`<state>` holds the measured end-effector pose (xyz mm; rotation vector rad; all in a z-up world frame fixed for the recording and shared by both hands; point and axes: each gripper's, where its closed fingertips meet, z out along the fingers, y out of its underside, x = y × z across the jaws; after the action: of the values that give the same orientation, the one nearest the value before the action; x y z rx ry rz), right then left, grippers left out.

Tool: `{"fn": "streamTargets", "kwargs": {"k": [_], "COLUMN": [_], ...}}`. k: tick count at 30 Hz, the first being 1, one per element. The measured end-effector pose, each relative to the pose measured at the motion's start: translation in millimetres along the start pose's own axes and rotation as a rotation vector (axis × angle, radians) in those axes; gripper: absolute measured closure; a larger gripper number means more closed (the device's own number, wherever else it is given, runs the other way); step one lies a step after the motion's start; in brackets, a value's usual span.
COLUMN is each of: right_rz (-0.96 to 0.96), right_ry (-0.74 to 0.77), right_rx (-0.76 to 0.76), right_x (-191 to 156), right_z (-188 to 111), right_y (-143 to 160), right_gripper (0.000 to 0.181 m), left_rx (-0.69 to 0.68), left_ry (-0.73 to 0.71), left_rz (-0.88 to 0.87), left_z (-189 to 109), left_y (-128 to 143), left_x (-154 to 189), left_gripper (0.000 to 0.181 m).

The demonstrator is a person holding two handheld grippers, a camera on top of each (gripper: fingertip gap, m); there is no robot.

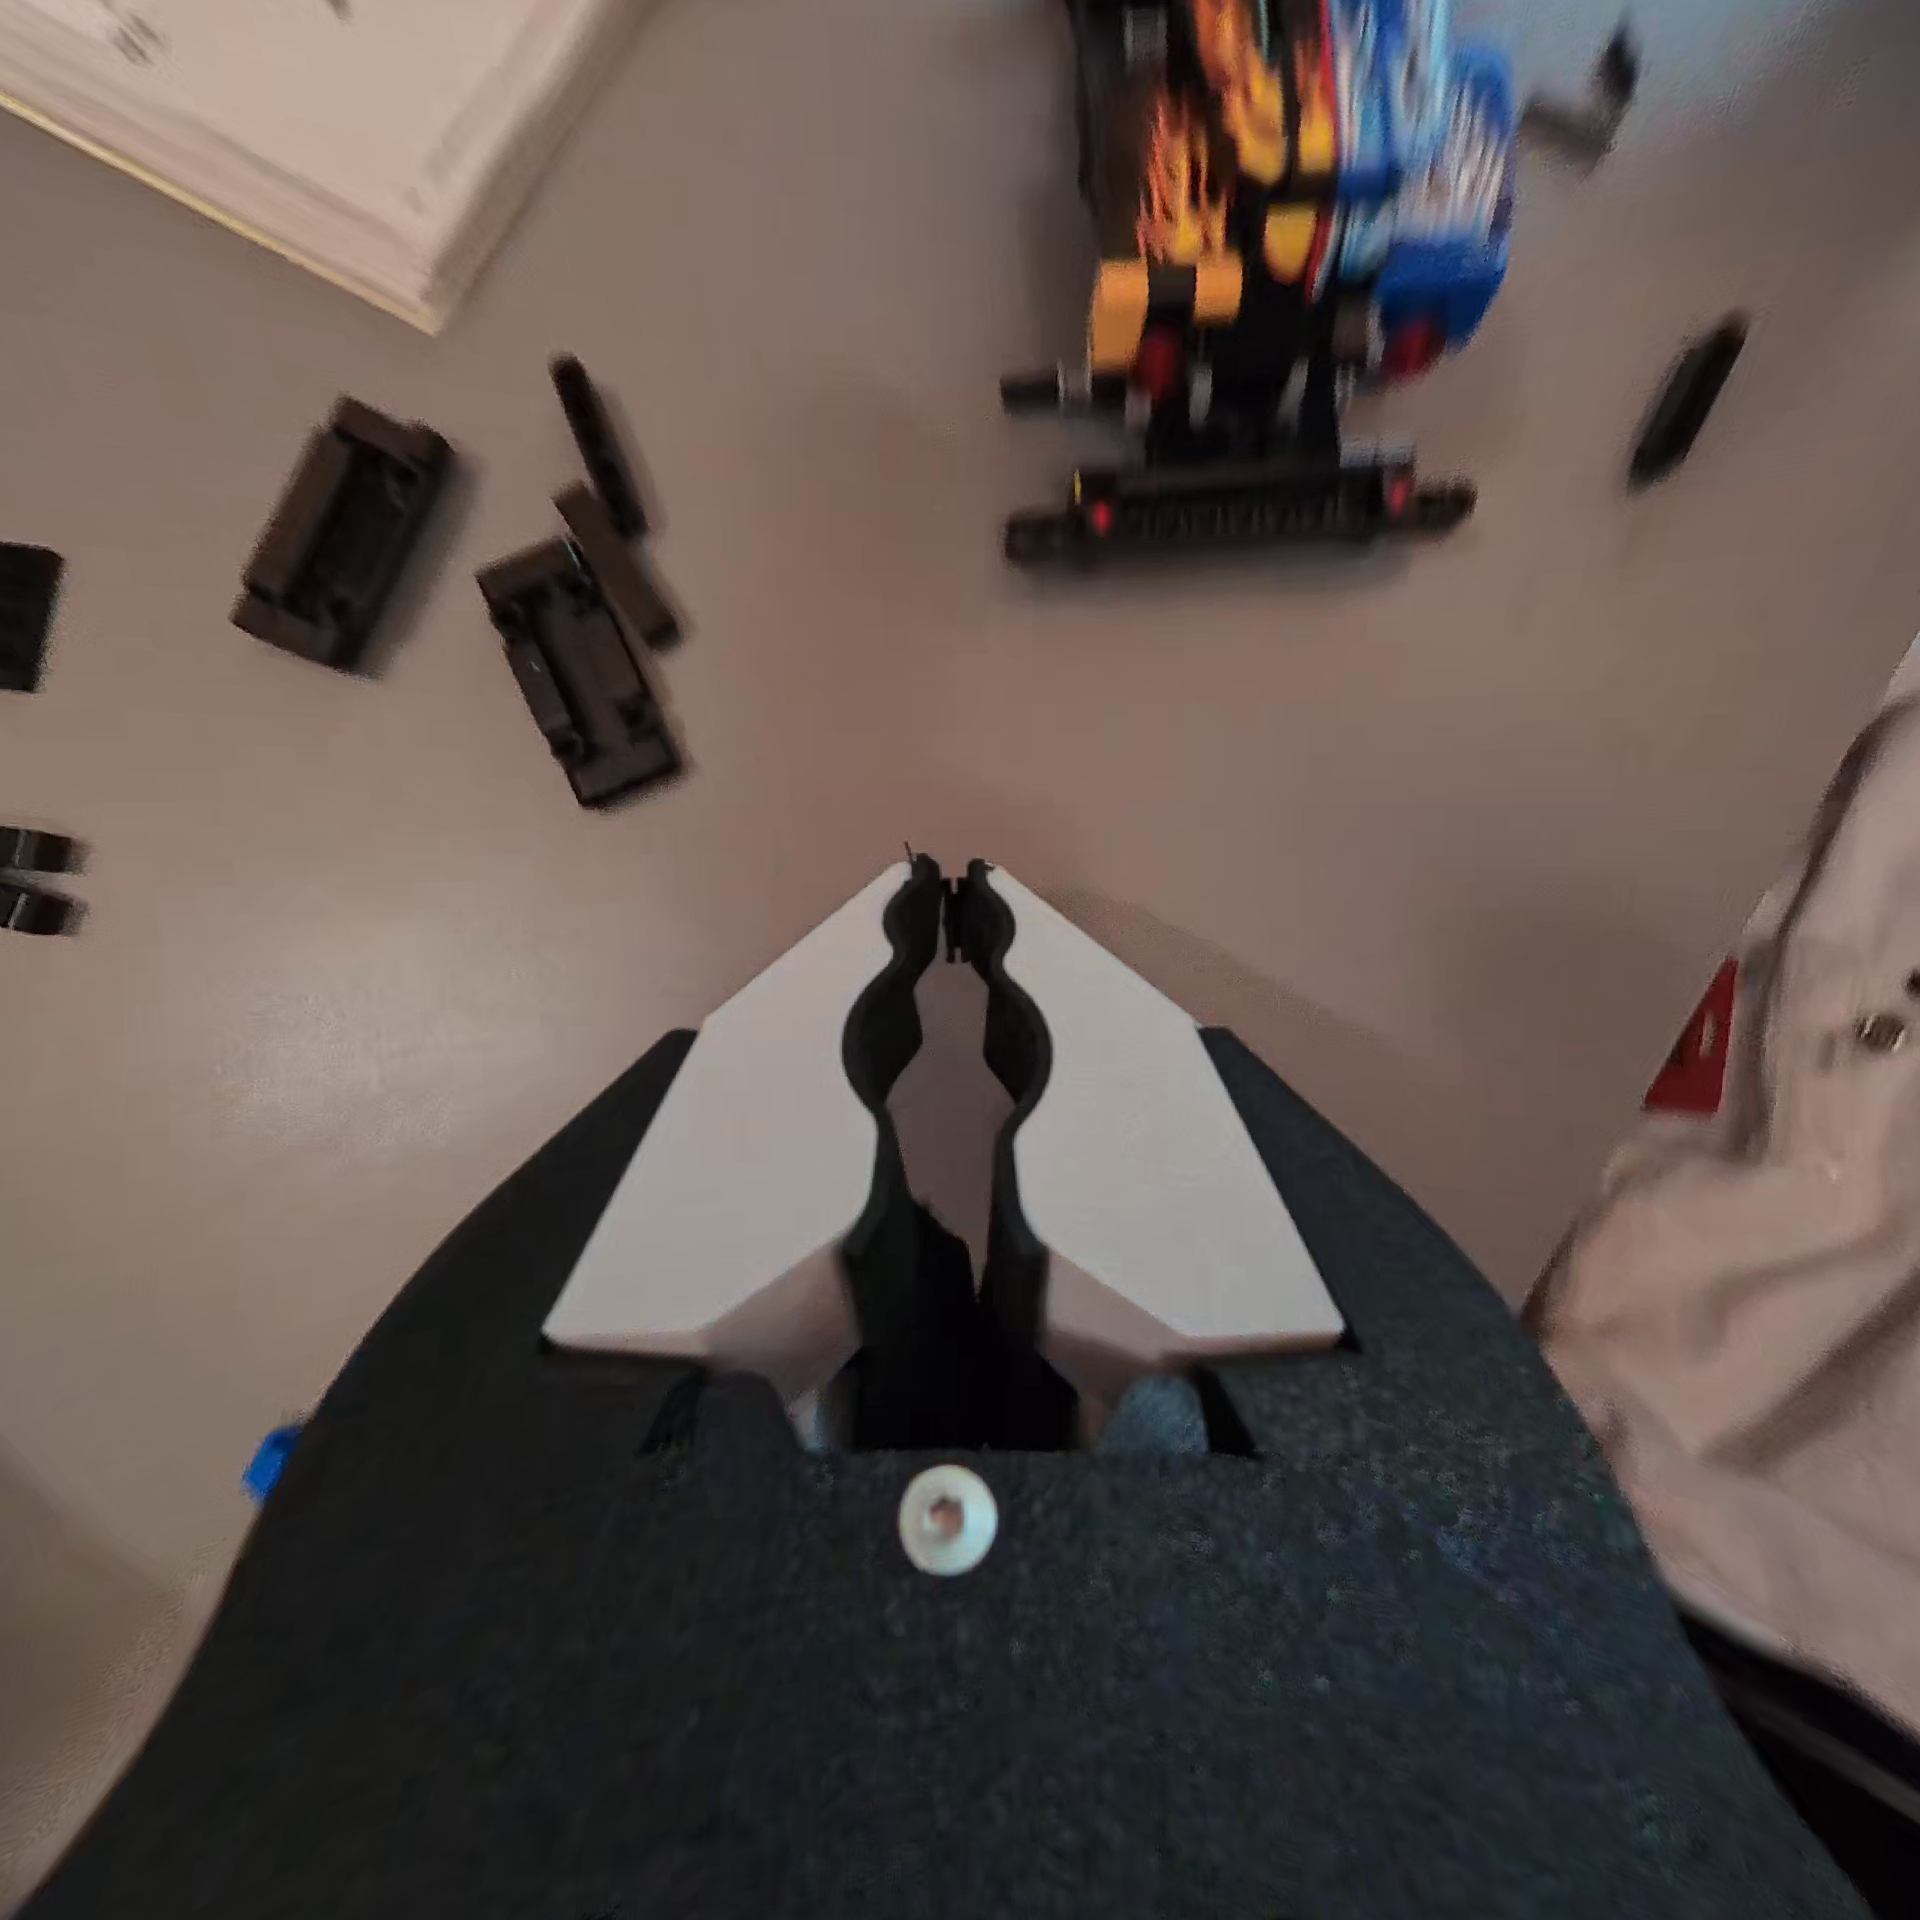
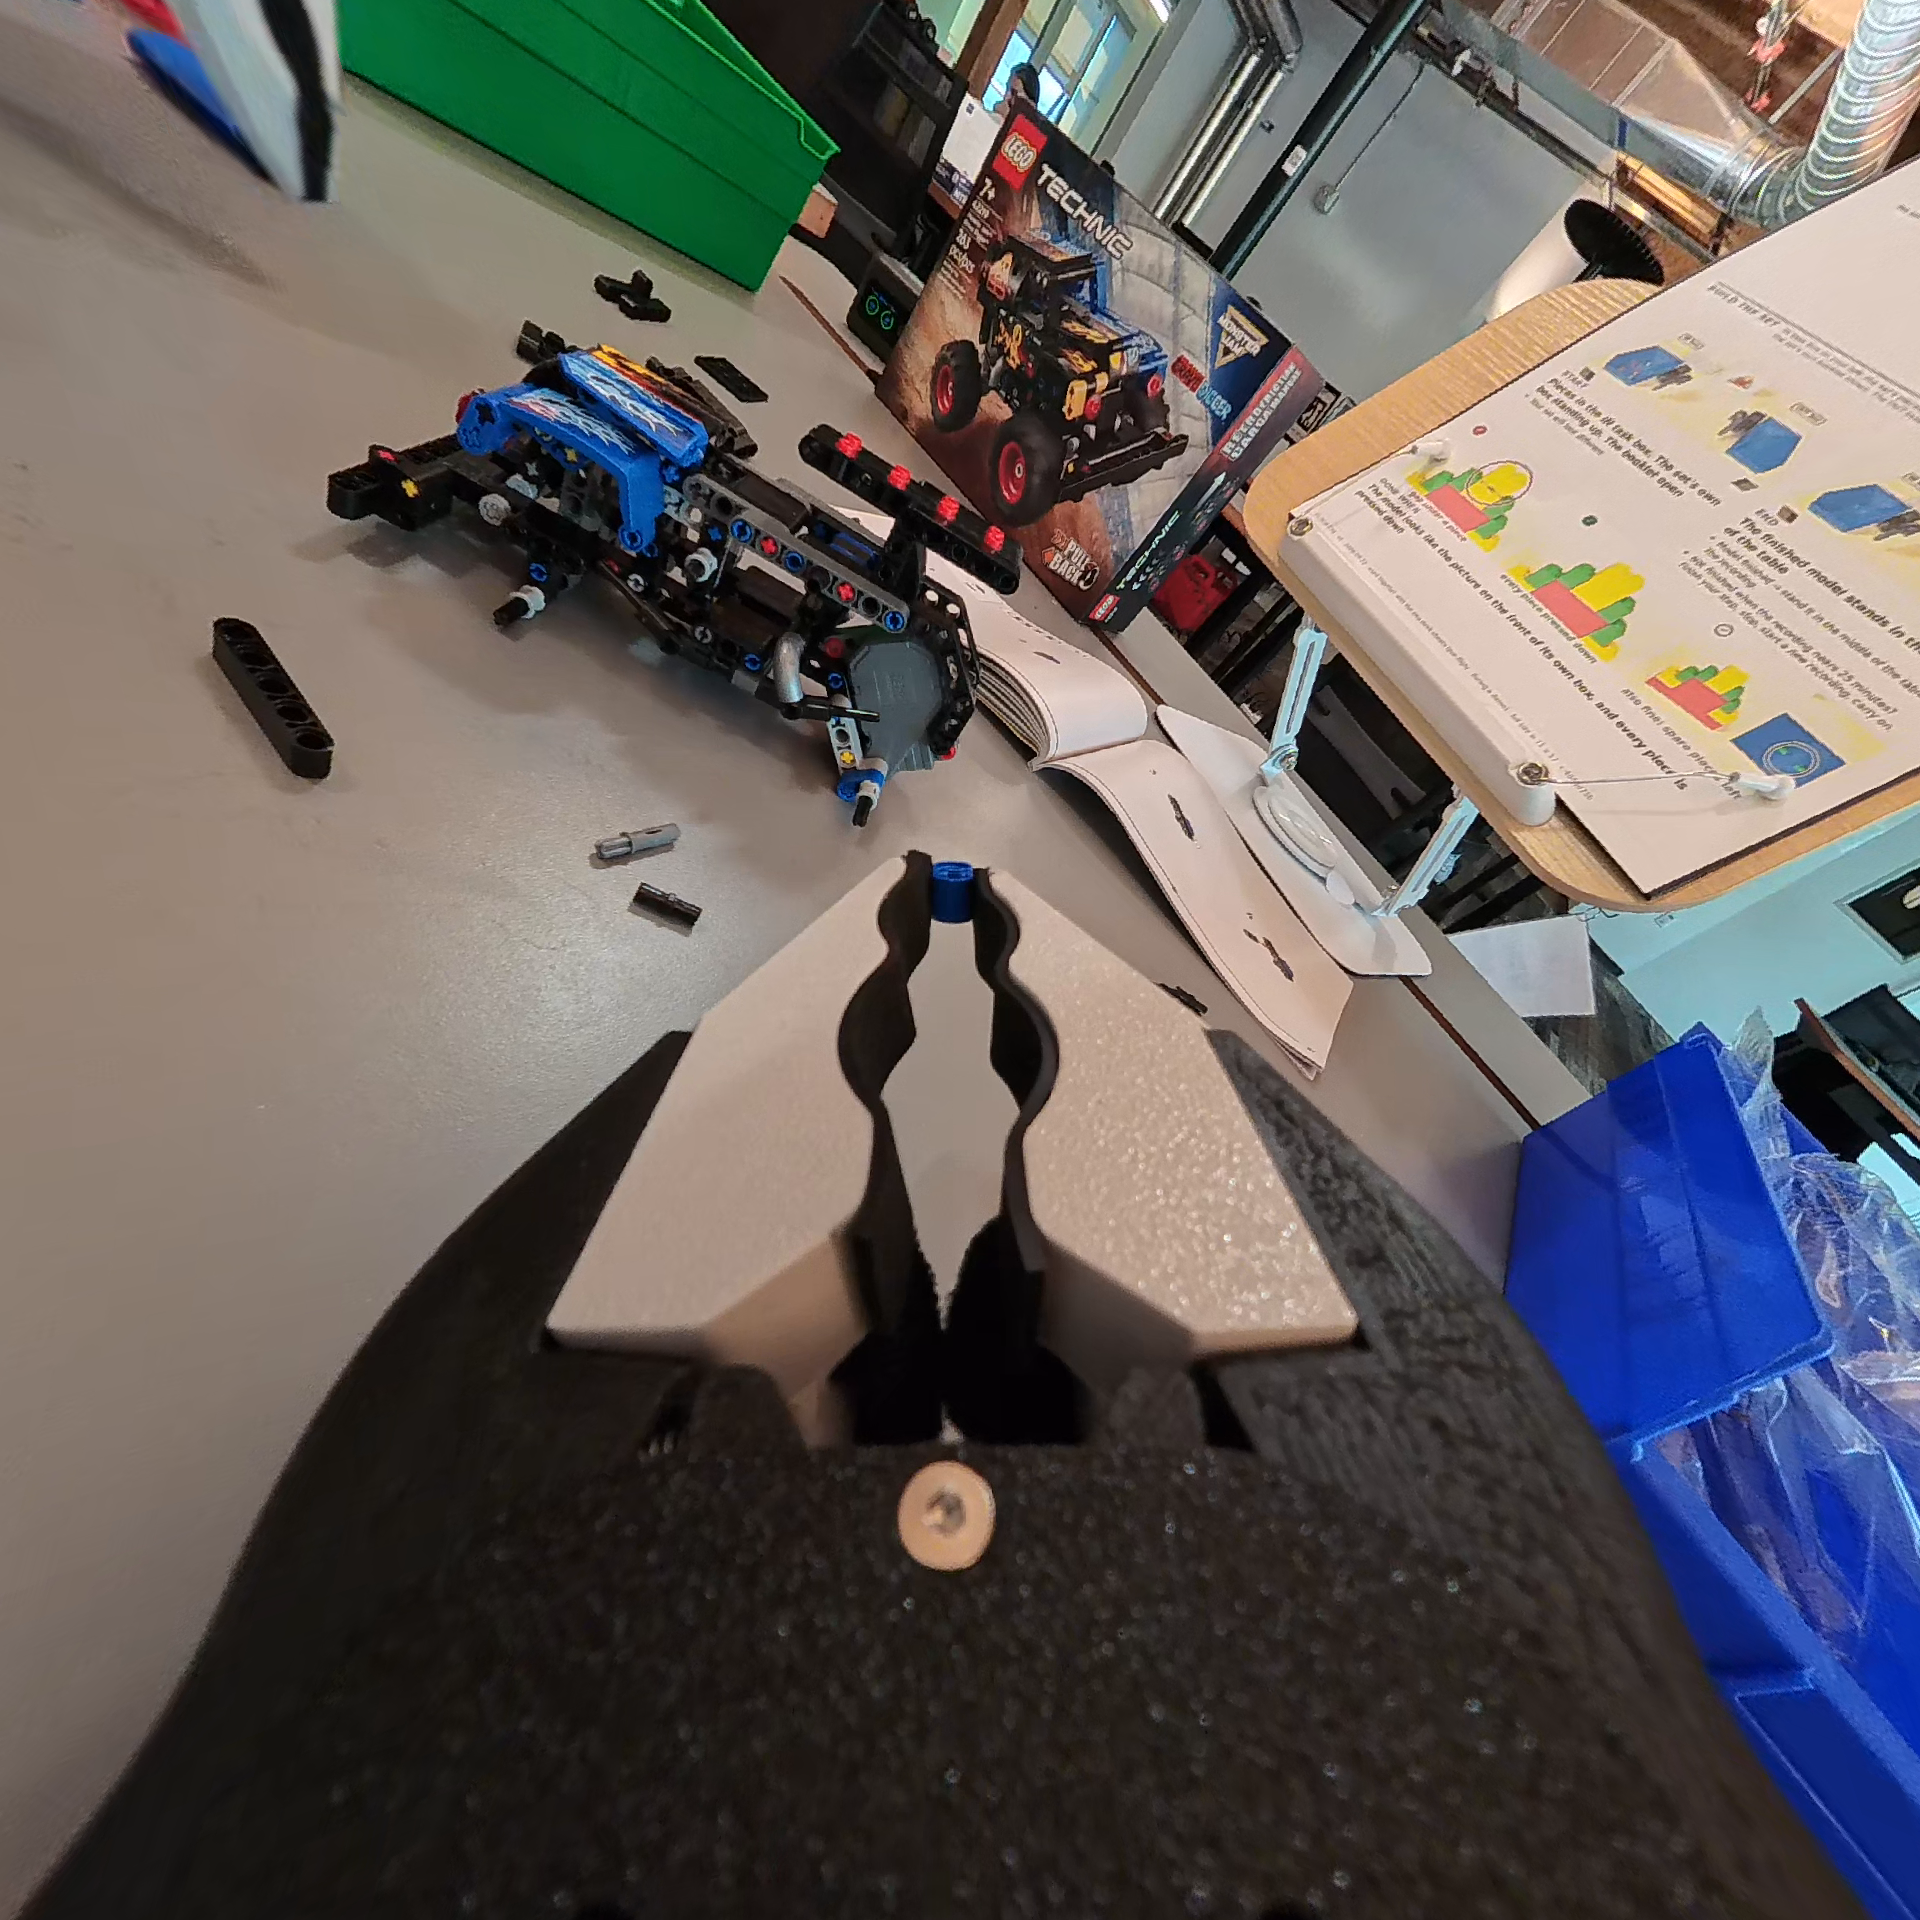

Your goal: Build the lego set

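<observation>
Pinching a small blue piece (image 2: 950, 891) at their tips, right fingers (image 2: 1091, 1091); left fingers (image 1: 727, 1122) nearly together.

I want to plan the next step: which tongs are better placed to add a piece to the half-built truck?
Probably the right tongs: they already pinch a small blue piece and point toward the half-built truck. The left tongs are shut on something tiny and dark, and their view is blurred.

Each hand-held gripper (image 1: 948, 904) (image 2: 948, 894): black textured body, grey fingers, silver screw.
</observation>
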<state>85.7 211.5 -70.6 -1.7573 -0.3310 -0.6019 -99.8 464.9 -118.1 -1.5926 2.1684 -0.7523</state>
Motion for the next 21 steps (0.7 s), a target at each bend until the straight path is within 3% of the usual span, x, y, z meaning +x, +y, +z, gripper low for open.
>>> {"fn": "streamTargets", "kwargs": {"k": [3, 7, 11, 14, 17, 19, 21], "right_rz": [0.001, -0.005, -0.003, 0.085, 0.344, 0.486, 0.57], "right_ry": [0.0, -0.004, -0.02, -0.102, -0.325, -0.459, -0.512], "right_rx": [0.002, -0.004, 0.002, 0.121, 0.246, 0.257, 0.187], "right_x": [0.1, -1.0, -3.8, -18.8, -56.7, -82.1, -98.2], "right_z": [-0.1, 0.7, 1.9, 2.4, 9.3, 16.6, 30.4], "right_y": [-0.3, 0.7, -1.3, -32.0, -84.5, -110.9, -114.7], "right_gripper": [0.174, 0.174, 0.174, 0.175, 0.175, 0.174, 0.174], "left_rx": [0.263, 0.431, 0.611, 0.737, 0.803, 0.834, 0.855], "left_ry": [0.007, 0.149, 0.362, 0.498, 0.593, 0.645, 0.692], "left_rz": [-0.122, -0.284, -0.412, -0.426, -0.4, -0.378, -0.37], "left_z": [0.1, -1.6, -21.9, -31.6, -25.6, -20.8, -17.7], "left_y": [-22.9, -37.9, -84.1, -123.4, -153.1, -166.4, -174.1], "left_x": [-6.1, -1.5, 27.4, 65.3, 106.1, 129.2, 145.0], "left_gripper": [0.178, 0.179, 0.179, 0.178, 0.178, 0.179, 0.179]}}
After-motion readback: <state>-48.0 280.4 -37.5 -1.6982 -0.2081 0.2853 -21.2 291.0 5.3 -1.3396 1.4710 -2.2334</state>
